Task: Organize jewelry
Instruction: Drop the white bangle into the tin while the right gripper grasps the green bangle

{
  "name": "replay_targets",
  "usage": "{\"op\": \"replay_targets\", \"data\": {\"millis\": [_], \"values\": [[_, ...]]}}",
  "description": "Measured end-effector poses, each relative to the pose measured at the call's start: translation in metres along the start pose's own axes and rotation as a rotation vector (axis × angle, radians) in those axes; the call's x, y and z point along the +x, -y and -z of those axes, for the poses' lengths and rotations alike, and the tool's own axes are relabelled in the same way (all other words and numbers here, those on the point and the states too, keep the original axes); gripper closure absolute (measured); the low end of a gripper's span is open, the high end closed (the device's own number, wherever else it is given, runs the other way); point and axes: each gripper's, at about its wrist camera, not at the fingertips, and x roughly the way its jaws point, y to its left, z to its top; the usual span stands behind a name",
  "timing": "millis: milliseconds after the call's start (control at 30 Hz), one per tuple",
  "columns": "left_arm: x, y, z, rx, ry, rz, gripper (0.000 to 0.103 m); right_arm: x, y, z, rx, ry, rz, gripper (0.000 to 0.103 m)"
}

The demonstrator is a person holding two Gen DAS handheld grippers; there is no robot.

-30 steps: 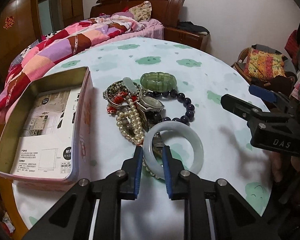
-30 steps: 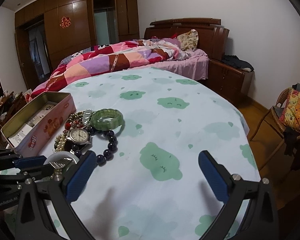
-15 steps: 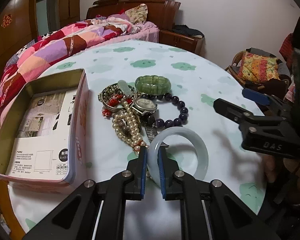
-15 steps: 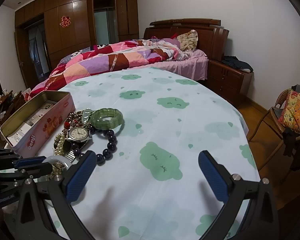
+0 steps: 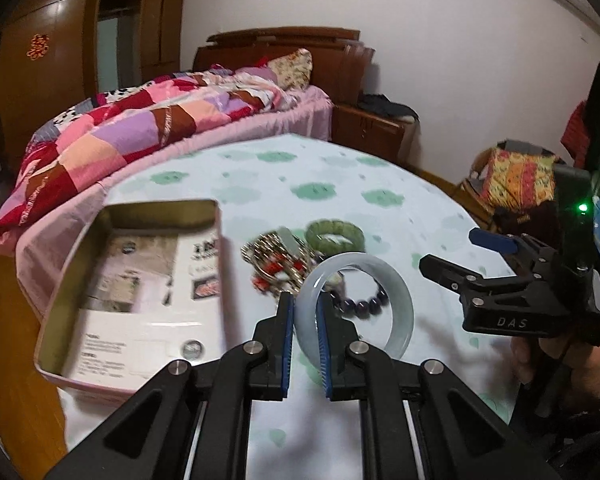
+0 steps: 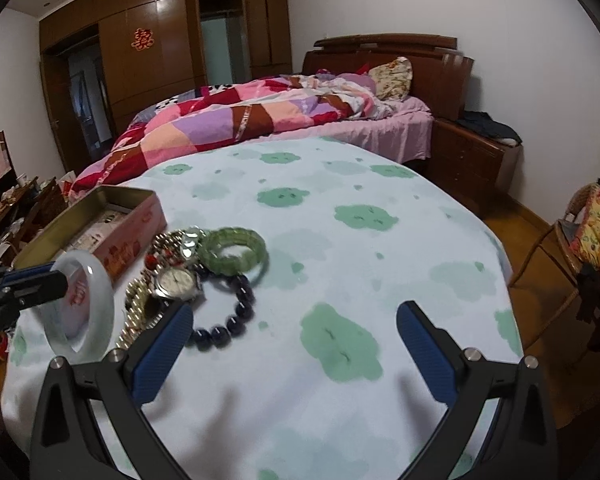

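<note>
My left gripper (image 5: 305,312) is shut on the rim of a pale white jade bangle (image 5: 400,296) and holds it lifted above the table, upright; it also shows in the right wrist view (image 6: 100,320). On the table lies a pile of jewelry: a green bead bracelet (image 6: 236,246), a wristwatch (image 6: 176,282), a dark bead bracelet (image 6: 236,316), a pearl strand (image 6: 134,320) and red-bead chains (image 5: 276,268). An open pink tin box (image 5: 140,296) stands left of the pile. My right gripper (image 6: 294,344) is open and empty, right of the pile.
The round table has a white cloth with green cloud prints (image 6: 360,216). A bed with a patchwork quilt (image 6: 240,120) stands behind it. A wicker chair with a colourful cushion (image 6: 592,232) is at the right, off the table edge.
My left gripper closed on the bangle's rim and lifted it off the table, tipping it upright. The right gripper stayed open in about the same place.
</note>
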Motion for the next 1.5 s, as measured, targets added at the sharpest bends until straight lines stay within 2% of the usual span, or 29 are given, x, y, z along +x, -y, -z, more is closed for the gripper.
{"op": "replay_targets", "data": {"millis": [300,400,733,933,1300,1500], "values": [[-0.011,-0.045,-0.012,-0.08,0.035,-0.061,0.093,0.047,-0.036,-0.042,-0.133,-0.072,-0.029,0.004],[-0.016,-0.066,-0.014,-0.112,0.045,-0.1,0.093,0.065,-0.043,-0.046,-0.146,-0.122,-0.048,0.006],[-0.018,-0.115,-0.011,-0.193,0.031,-0.188,0.093,0.093,-0.049,-0.044,-0.174,-0.201,-0.035,0.014],[-0.008,-0.122,-0.003,-0.203,-0.011,-0.194,0.093,0.098,-0.051,-0.038,-0.185,-0.238,-0.038,0.027],[0.008,-0.13,0.007,-0.194,-0.086,-0.213,0.093,0.104,-0.051,-0.036,-0.191,-0.247,-0.039,0.067],[0.012,-0.135,0.011,-0.186,-0.118,-0.241,0.093,0.102,-0.05,-0.037,-0.191,-0.238,-0.03,0.075]]}}
